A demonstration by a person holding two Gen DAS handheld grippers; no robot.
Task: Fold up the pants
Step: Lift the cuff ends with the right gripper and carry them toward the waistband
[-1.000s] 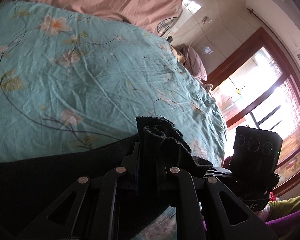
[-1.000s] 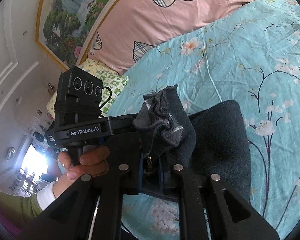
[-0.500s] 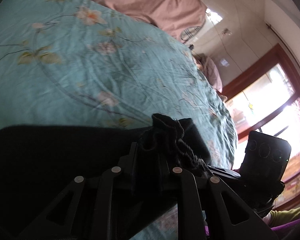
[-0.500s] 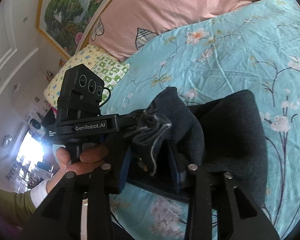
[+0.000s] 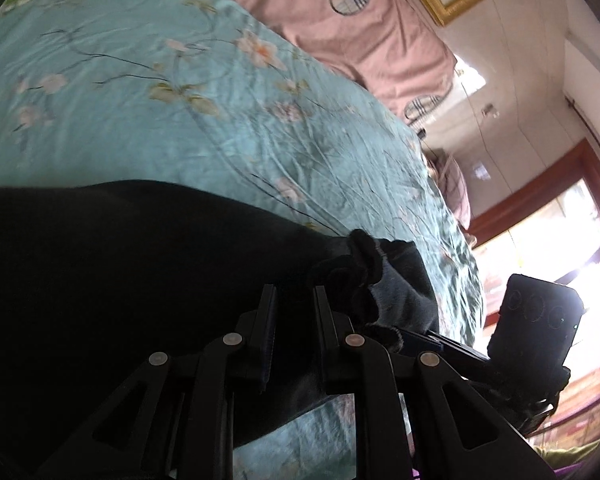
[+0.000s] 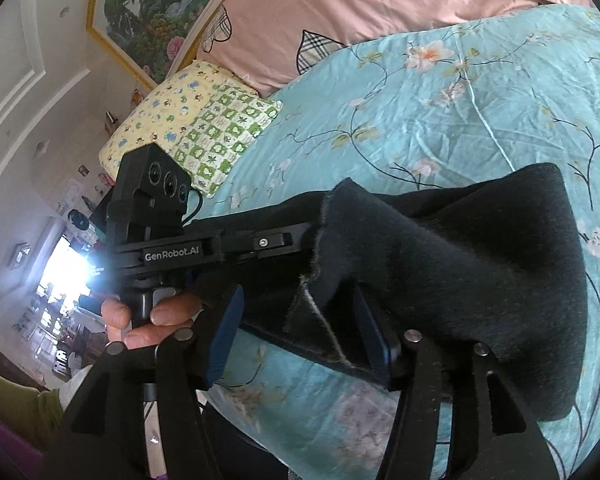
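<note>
On the bed [image 6: 440,92], pants [image 6: 480,264] apparently part-folded at 3 o'clock: left claw [image 5: 294,308] narrow, gripping cloth; right claw [image 6: 300,320] opening around hem.

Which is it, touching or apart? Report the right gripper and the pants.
Touching. The right wrist view shows the pants draped over one finger of the right gripper, whose jaws are opening with cloth between them.

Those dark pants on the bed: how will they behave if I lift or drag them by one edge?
Likely floppy: the pants drape and bunch between the opening jaws of the right hand-held gripper. Their fuzzy, thick look suggests some weight. They would probably drag on the rumpled bedspread, not slide.
</note>
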